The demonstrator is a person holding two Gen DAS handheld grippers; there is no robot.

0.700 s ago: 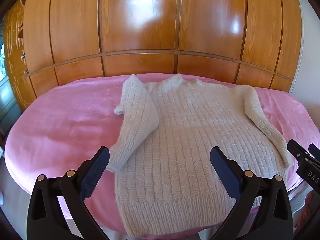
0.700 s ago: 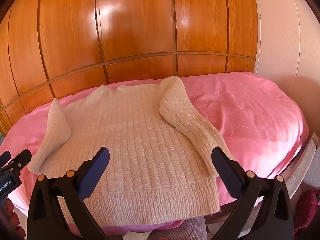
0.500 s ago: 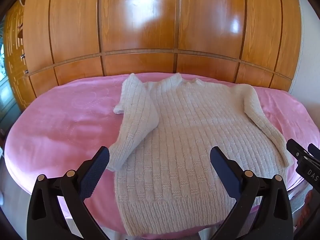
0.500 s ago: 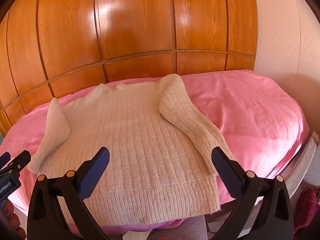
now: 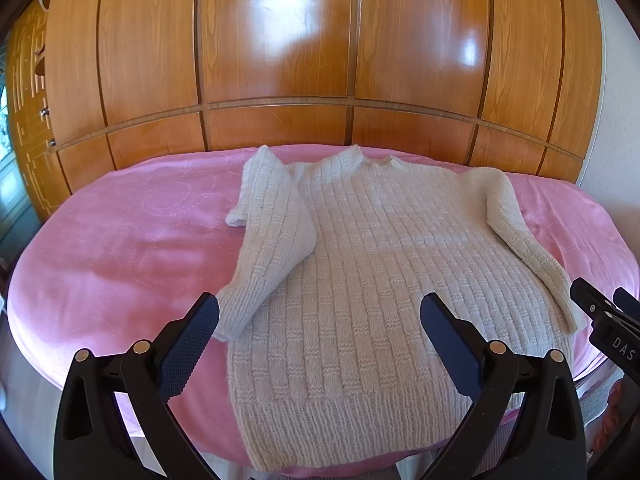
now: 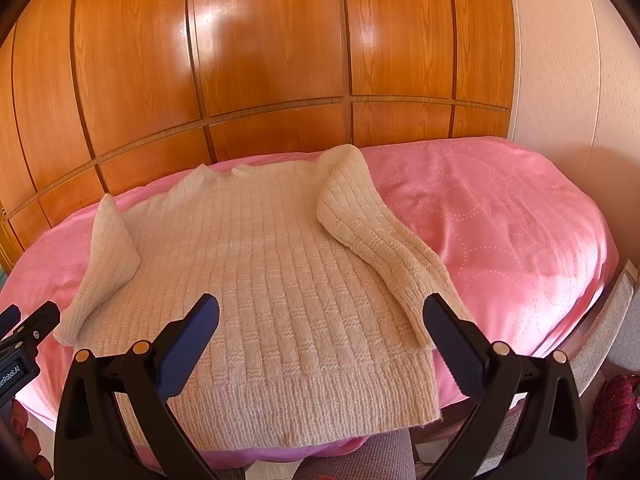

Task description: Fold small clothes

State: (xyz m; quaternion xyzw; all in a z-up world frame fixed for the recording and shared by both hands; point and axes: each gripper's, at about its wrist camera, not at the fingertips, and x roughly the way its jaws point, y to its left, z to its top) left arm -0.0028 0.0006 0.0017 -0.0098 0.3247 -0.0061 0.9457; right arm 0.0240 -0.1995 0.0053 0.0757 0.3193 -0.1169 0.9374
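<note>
— Right, where's the sweater (image 5: 360, 272)?
— Spread flat on the pink bed cover (image 5: 120, 248), hem at the near edge, both sleeves folded inward.
— And the left gripper (image 5: 320, 322)?
— Spread wide, empty, above the hem.
— Right gripper (image 6: 322, 322)?
— Same: gaping, gripping nothing.

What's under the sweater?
A pink cover shows all around the sweater, which lies flat on it. The left sleeve is folded onto the body, hiding the knit below. What is beneath the pink cover cannot be seen.
</note>
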